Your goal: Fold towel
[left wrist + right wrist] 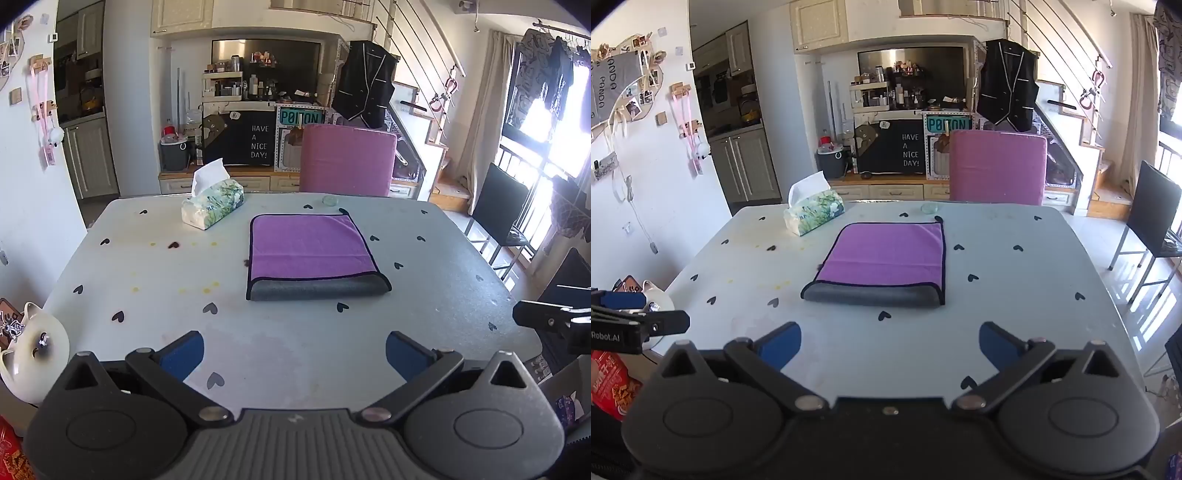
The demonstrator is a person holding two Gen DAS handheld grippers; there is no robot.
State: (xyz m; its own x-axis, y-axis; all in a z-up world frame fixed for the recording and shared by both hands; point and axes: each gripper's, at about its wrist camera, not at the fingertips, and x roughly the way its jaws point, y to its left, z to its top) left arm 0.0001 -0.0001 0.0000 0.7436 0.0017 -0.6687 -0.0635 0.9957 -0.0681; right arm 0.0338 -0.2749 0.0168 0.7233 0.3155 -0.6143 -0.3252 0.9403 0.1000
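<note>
Towel: purple face up, dark edging, lying flat near the middle of the table; the grey underside shows as a band along the near edge, so it lies doubled over.
Towel, right view: same lie — a small dark loop sticks out at the far right corner.
Left gripper: blue-padded fingers spread wide apart, nothing between them, held above the near table edge, well short of the towel.
Right gripper: fingers likewise apart and holding nothing — near side of the table, clear of the towel.
Tissue box: far left of the towel, a white tissue standing up from it.
Pink chair: behind the far table edge.
Small glass dish: just beyond the towel's far edge.
</note>
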